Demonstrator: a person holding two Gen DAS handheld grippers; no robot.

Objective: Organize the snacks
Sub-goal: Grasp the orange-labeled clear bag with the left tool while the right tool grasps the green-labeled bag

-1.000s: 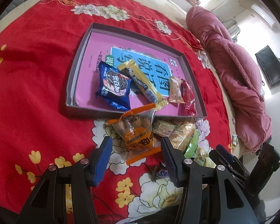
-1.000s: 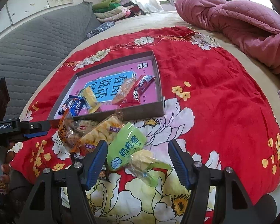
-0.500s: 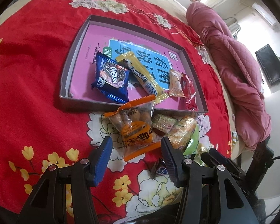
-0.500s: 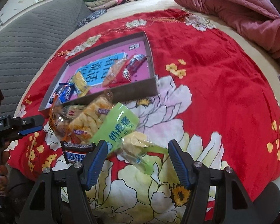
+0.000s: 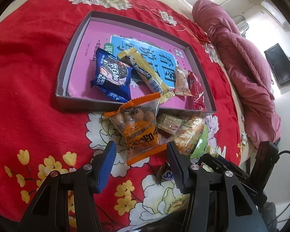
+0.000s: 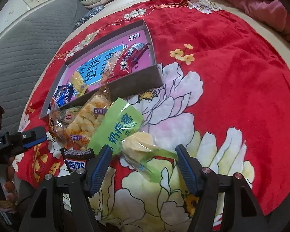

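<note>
On the red bedspread (image 5: 38, 81), just short of the box (image 5: 67, 96), both the left gripper (image 5: 141, 154) and right gripper (image 6: 143, 158) gape empty over overlapping packets, so closing on the orange snack bag (image 5: 139, 129) might drag its neighbours along.

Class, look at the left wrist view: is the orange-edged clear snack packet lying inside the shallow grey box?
No, the orange-edged clear snack packet lies on the red floral cloth, outside the shallow grey box.
</note>
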